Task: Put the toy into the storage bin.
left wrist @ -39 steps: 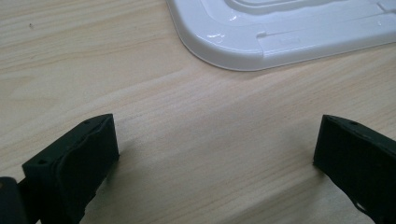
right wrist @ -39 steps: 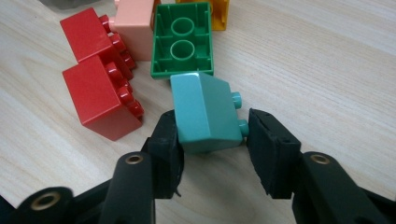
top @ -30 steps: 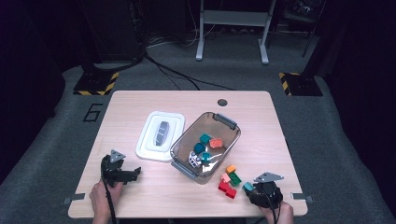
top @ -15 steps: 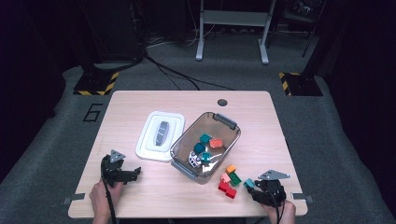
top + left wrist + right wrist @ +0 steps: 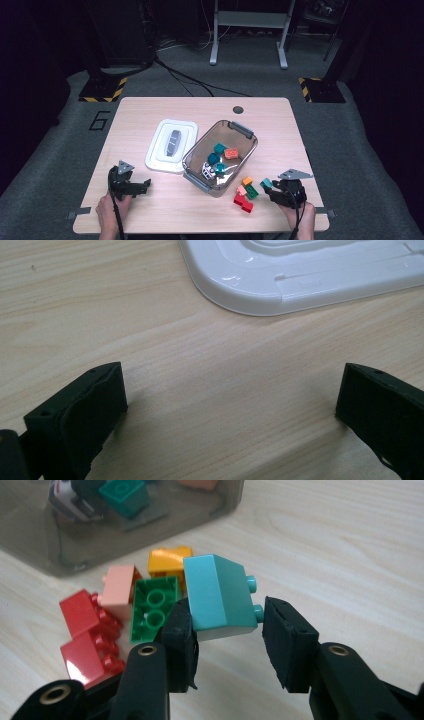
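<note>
Step in hand: I judged this as the pick-and-carry stage of loading loose bricks into the bin; one brick was already off the table.
Right gripper (image 5: 227, 630): I had its jaws partly closed on the teal brick (image 5: 220, 595). The near-side pad pressed on the brick's smooth face; the stud side faced the other pad, and I could not tell whether those studs touched it.
Teal brick, place: between the right fingertips, projecting forward past them, tilted, clear of the wood.
Left gripper (image 5: 230, 405): I kept its jaws wide apart with nothing between them, only bare table (image 5: 100, 315) under and ahead of the fingers.
White lid (image 5: 310, 275): it lay flat ahead of the left fingertips, apart from them.
Clear bin (image 5: 220, 155): it stood ahead of the right fingertips and to their left in the right gripper view, open-topped, with several bricks and a small toy inside.
Loose pile: a green brick (image 5: 155, 607), a pink brick (image 5: 120, 585), an orange brick (image 5: 167, 560) and two red bricks (image 5: 87, 635) lay just left of the right fingers, between them and the bin wall.
Next move, requirement: I judged that the right gripper needed enough lift to clear the bin rim, then travel forward over the opening before the jaws parted.
Risk: the grip looked uneven, so the tilted brick could pivot or slip.
</note>
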A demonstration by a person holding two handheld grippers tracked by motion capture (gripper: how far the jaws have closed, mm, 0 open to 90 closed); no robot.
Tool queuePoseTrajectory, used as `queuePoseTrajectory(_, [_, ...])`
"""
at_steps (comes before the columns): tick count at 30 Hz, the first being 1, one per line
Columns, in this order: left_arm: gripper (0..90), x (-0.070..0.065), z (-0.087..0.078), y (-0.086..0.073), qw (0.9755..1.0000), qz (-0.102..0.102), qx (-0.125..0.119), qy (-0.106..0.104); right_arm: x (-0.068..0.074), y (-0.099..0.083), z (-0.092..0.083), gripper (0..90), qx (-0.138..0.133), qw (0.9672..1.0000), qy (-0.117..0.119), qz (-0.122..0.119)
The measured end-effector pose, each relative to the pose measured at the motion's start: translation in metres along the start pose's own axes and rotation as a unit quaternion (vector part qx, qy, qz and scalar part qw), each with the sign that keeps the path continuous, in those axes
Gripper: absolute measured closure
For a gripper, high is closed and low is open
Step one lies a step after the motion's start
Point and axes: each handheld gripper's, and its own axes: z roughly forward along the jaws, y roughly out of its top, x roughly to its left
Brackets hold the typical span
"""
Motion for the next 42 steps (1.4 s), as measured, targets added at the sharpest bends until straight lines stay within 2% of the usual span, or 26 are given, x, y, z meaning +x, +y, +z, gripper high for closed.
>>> queuePoseTrajectory(7, [0.0, 0.0, 0.0, 0.0, 1.0, 0.0, 0.0, 0.0, -0.003, 0.026, 0.001, 57.3, -0.013, 0.9999, -0.002, -0.002])
queuePoseTrajectory(17, [0.0, 0.0, 0.0, 0.0, 1.0, 0.0, 0.0, 0.0, -0.008, 0.052, 0.004, 57.3, -0.025, 0.9997, -0.001, 0.008])
queuePoseTrajectory(18, [0.0, 0.0, 0.0, 0.0, 1.0, 0.0, 0.0, 0.0, -0.007, 0.055, 0.004, 57.3, -0.027, 0.9995, -0.002, 0.014])
queuePoseTrajectory(30, [0.0, 0.0, 0.0, 0.0, 1.0, 0.0, 0.0, 0.0, -0.017, 0.09, -0.013, 57.3, -0.058, 0.9981, -0.014, 0.016])
queuePoseTrajectory(37, [0.0, 0.0, 0.0, 0.0, 1.0, 0.0, 0.0, 0.0, -0.01, 0.119, -0.019, 57.3, -0.074, 0.9972, -0.013, 0.007])
queuePoseTrajectory(42, [0.0, 0.0, 0.0, 0.0, 1.0, 0.0, 0.001, 0.0, -0.004, 0.133, -0.014, 57.3, -0.066, 0.9977, -0.014, 0.0])
